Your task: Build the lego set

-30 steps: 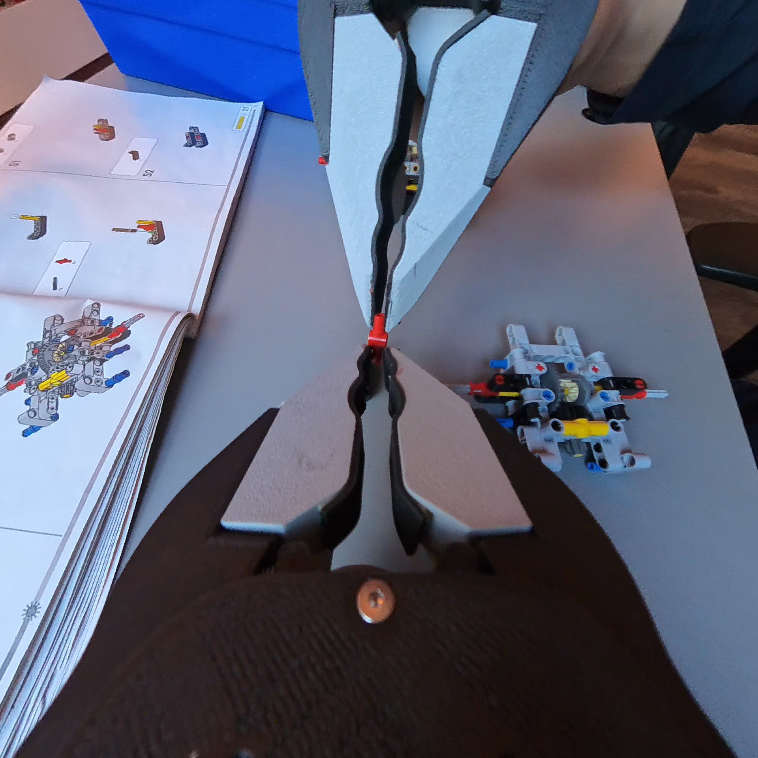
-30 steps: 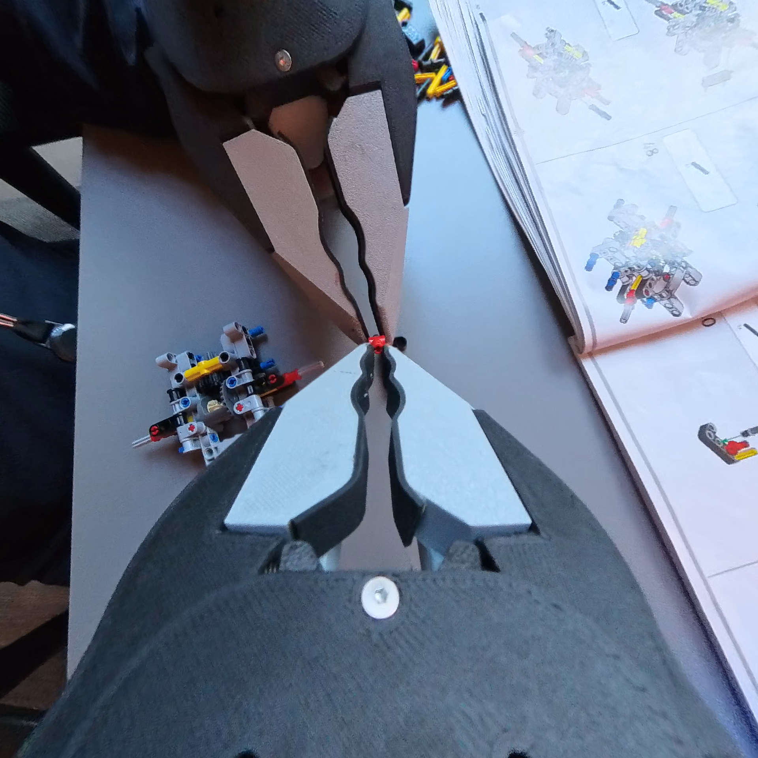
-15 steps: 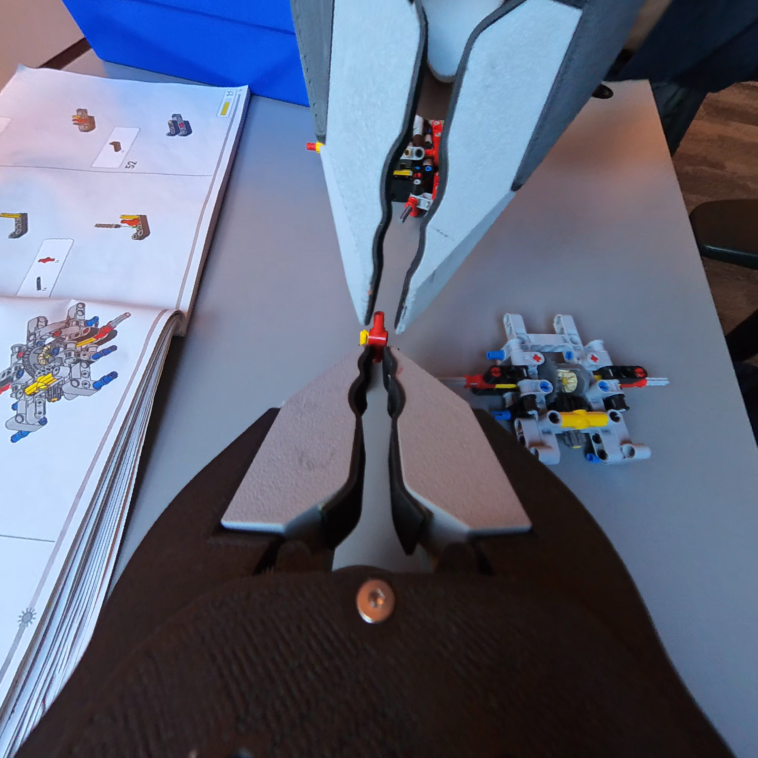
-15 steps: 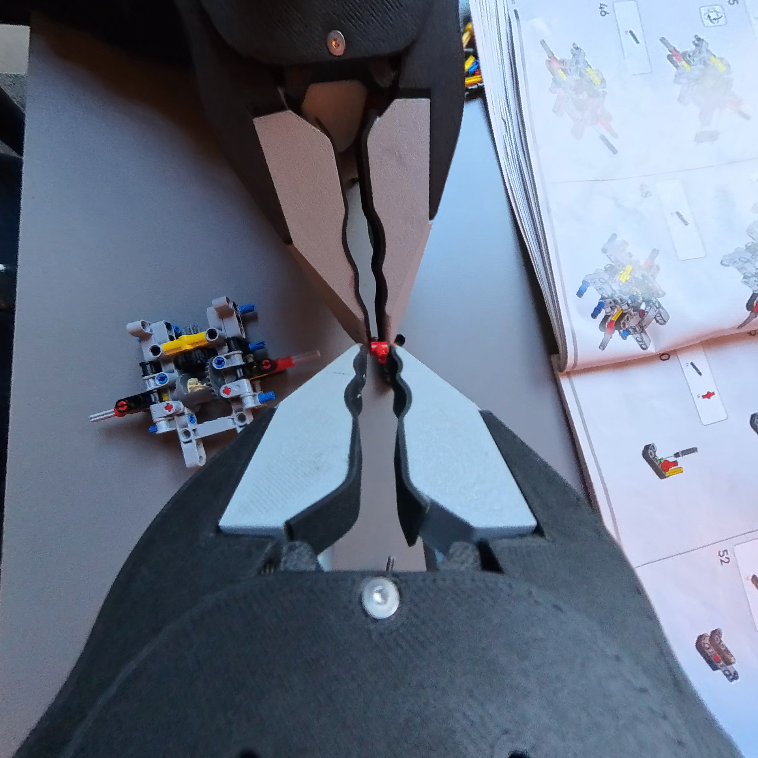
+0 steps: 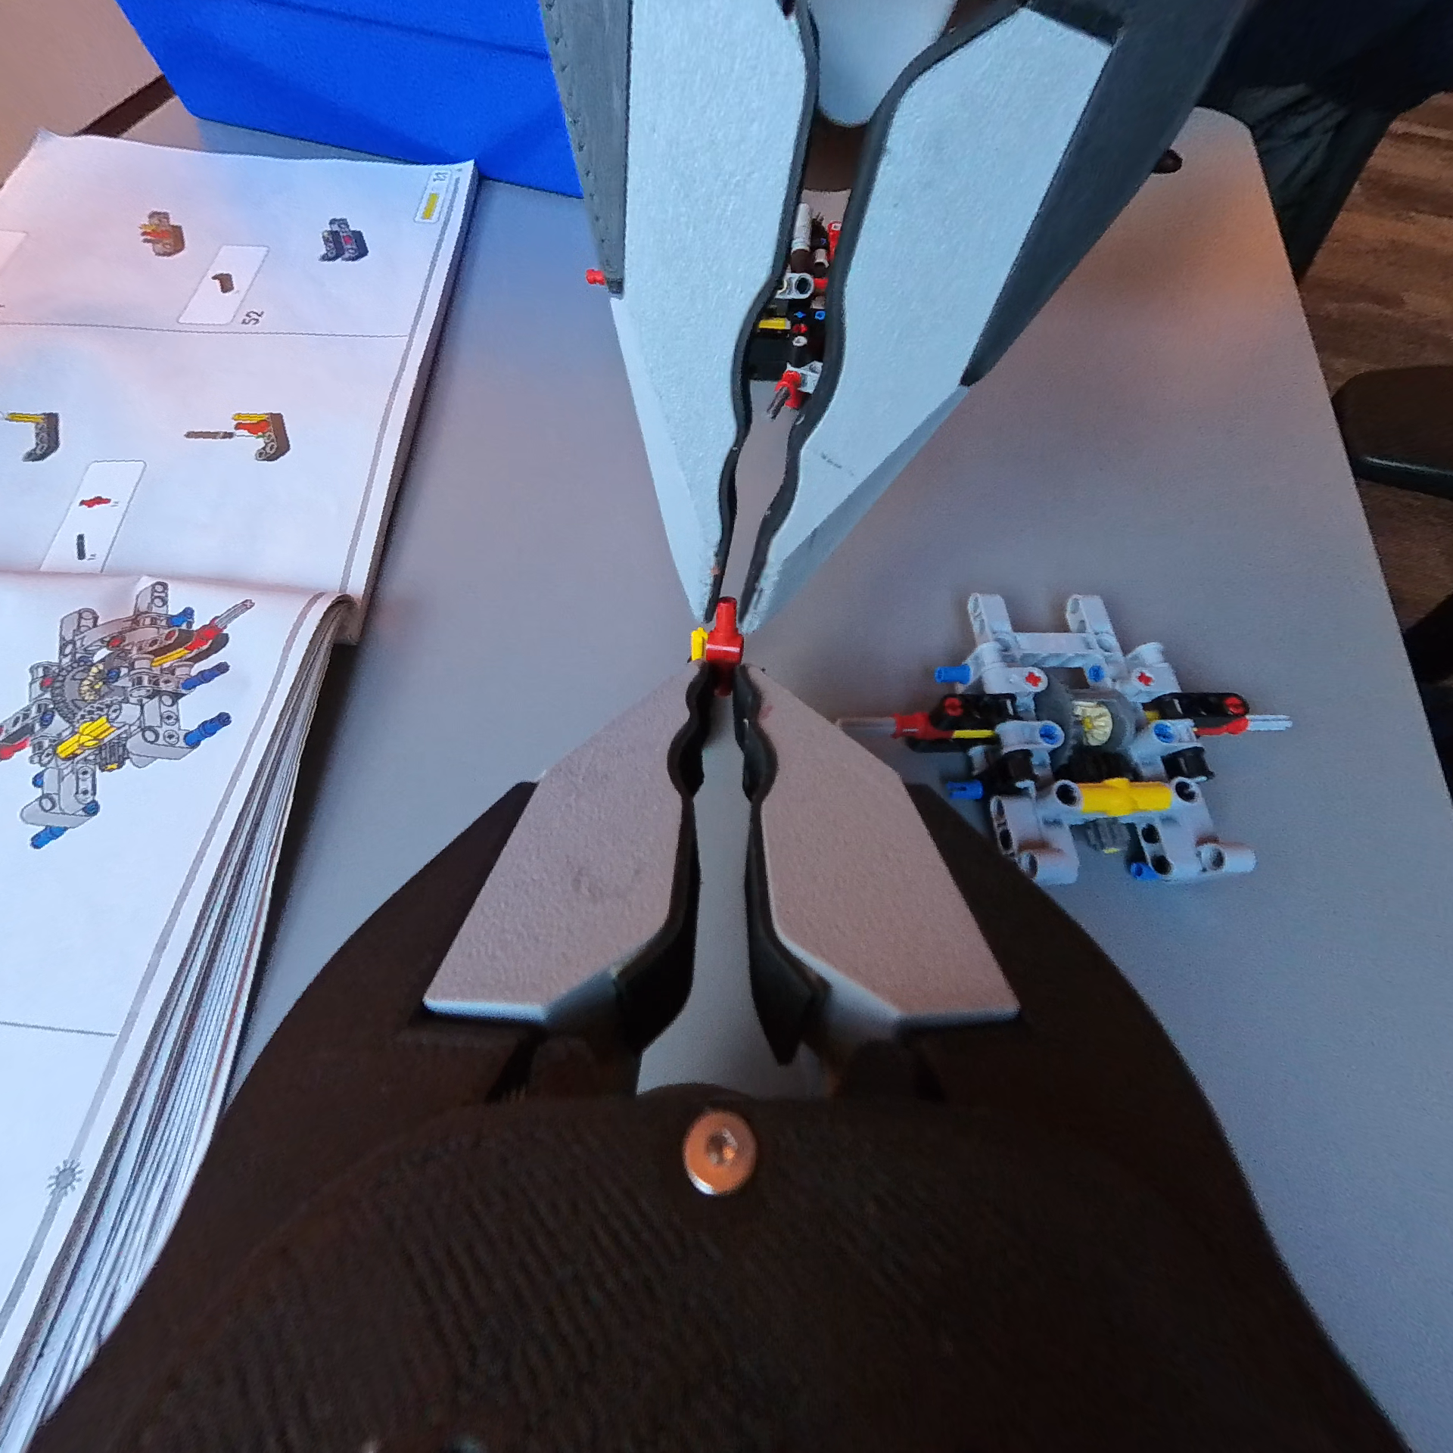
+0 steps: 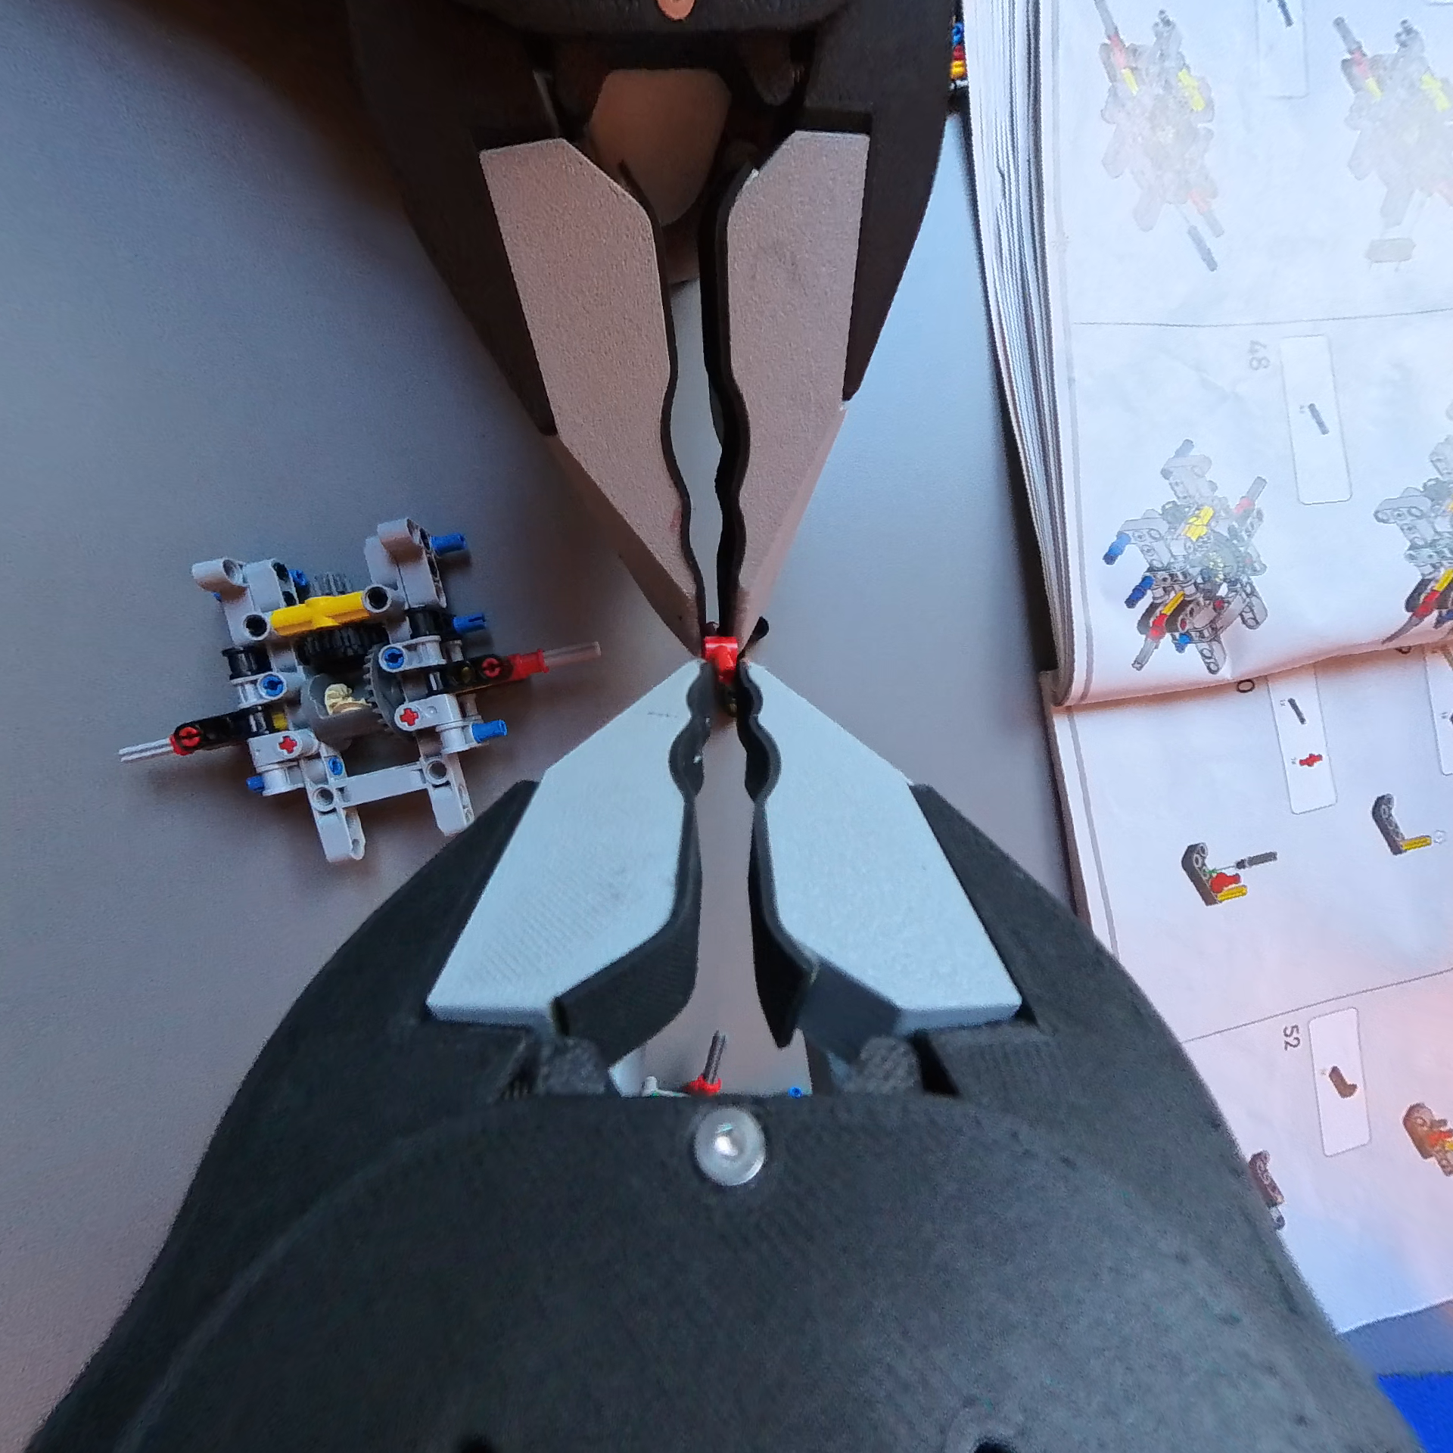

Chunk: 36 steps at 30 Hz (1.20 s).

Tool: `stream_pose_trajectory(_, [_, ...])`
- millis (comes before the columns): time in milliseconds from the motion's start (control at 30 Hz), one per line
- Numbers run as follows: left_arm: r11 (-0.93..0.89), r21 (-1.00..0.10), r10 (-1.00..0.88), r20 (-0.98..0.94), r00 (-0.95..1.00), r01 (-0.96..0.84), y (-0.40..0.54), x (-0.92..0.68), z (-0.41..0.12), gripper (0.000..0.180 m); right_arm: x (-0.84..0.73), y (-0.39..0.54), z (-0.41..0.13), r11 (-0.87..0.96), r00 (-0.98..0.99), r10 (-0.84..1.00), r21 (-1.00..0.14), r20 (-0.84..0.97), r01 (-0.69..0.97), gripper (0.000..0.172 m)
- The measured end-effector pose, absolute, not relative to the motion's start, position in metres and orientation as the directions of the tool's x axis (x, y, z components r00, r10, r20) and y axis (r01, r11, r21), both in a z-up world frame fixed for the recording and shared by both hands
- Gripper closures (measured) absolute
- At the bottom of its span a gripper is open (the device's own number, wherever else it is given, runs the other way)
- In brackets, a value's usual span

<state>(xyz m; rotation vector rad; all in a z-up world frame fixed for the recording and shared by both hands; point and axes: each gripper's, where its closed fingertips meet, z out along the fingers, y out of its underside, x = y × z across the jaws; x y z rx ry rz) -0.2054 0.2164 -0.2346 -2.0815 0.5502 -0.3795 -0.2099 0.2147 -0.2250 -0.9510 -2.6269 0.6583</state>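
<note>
We see the left gripper (image 5: 719, 680) clamped on a small red connector piece (image 5: 723, 646), with a yellow bit at its side. The right gripper (image 6: 722, 682) meets it tip to tip, its fingertips closing on the same piece's other end. A grey brick assembly (image 5: 1093, 747) lies just beside, an open instruction booklet (image 5: 196, 487) on the other side of the grey table (image 5: 535, 487).

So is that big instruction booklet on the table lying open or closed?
Open. The booklet lies spread flat on the table, printed pages facing up on both sides of the fold, with the page stack's edge showing.
</note>
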Motion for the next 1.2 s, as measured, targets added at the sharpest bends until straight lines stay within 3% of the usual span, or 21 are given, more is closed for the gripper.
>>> stream_pose_trajectory(667, [-0.489, -0.837, -0.512, 0.050, 0.857, -0.244, 0.217, -0.206, -0.237, 0.179, -0.209, 0.216, -0.227, 0.709, -0.759, 0.641, -0.468, 0.116, 0.528, 0.171])
stream_pose_trajectory(700, [-0.498, -0.836, -0.503, 0.062, 0.862, -0.230, 0.217, -0.208, -0.238, 0.178, -0.209, 0.219, -0.228, 0.717, -0.760, 0.639, -0.451, 0.122, 0.531, 0.171])
stream_pose_trajectory(767, [-0.530, -0.814, -0.477, 0.055, 0.877, -0.237, 0.218, -0.217, -0.244, 0.158, -0.210, 0.225, -0.229, 0.744, -0.763, 0.629, -0.401, 0.148, 0.535, 0.171])
stream_pose_trajectory(867, [-0.547, -0.783, -0.474, -0.002, 0.880, -0.296, 0.217, -0.222, -0.252, 0.155, -0.211, 0.227, -0.232, 0.783, -0.780, 0.601, -0.330, 0.177, 0.528, 0.172])
stream_pose_trajectory(1000, [-0.571, -0.751, -0.493, -0.009, 0.870, -0.331, 0.217, -0.220, -0.260, 0.159, -0.207, 0.228, -0.240, 0.847, -0.821, 0.529, -0.197, 0.214, 0.494, 0.172])
stream_pose_trajectory(1200, [-0.595, -0.725, -0.520, 0.019, 0.854, -0.347, 0.218, -0.218, -0.266, 0.167, -0.207, 0.225, -0.239, 0.898, -0.863, 0.439, -0.084, 0.249, 0.432, 0.172])
